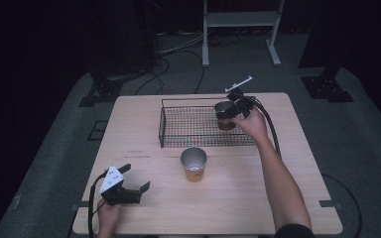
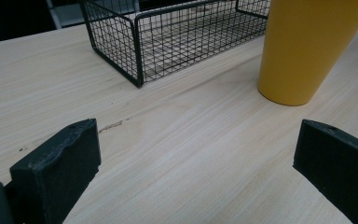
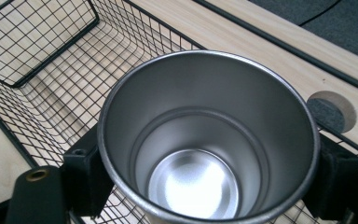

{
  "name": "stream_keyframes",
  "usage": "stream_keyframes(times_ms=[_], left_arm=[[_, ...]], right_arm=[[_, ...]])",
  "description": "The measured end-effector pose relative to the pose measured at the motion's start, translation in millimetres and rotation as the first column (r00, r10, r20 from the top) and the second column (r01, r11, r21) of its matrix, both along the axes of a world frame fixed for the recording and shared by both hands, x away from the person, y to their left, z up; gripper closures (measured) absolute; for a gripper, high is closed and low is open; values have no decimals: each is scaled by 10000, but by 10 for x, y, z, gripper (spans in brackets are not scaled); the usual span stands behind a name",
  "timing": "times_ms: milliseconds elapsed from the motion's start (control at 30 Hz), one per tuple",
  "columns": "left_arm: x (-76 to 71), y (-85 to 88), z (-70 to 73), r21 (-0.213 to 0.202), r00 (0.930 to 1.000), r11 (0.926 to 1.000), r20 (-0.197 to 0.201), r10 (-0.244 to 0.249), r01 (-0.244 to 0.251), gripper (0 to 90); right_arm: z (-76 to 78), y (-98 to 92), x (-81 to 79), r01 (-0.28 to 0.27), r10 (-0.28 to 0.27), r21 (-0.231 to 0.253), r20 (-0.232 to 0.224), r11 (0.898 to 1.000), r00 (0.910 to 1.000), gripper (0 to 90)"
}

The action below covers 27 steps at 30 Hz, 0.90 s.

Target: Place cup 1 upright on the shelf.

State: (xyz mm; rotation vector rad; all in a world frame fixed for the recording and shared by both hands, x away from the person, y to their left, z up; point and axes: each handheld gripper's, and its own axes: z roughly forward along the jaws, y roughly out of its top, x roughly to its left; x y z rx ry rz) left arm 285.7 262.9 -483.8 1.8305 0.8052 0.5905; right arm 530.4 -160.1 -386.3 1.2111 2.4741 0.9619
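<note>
Steel cup (image 3: pixel 205 154) clamped in right tool (image 1: pixel 234 113) over wire basket (image 1: pixel 178 126) (no legible label), left tool (image 1: pixel 129 191) apart.

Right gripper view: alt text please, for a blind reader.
A metal cup, seen from above and empty, is clamped between the right gripper's black jaws over a wire basket. The basket sits on a pale wooden table.

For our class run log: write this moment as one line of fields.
right tongs: shut on cup, over wire basket | left tongs: open, empty, at table | yellow cup: upright outside basket
</note>
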Motion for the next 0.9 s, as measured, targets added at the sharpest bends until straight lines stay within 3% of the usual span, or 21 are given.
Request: stream_keyframes(times_ms=[367, 900], left_arm=[[0, 2, 1, 22, 10000, 10000, -5, -12, 12, 0], [0, 2, 1, 35, 10000, 10000, -3, -14, 14, 0]], right_arm=[[-205, -56, 64, 403, -409, -151, -412, 9991, 9983, 177], [-286, -32, 113, 477, -492, -273, -568, 9985, 9972, 171]])
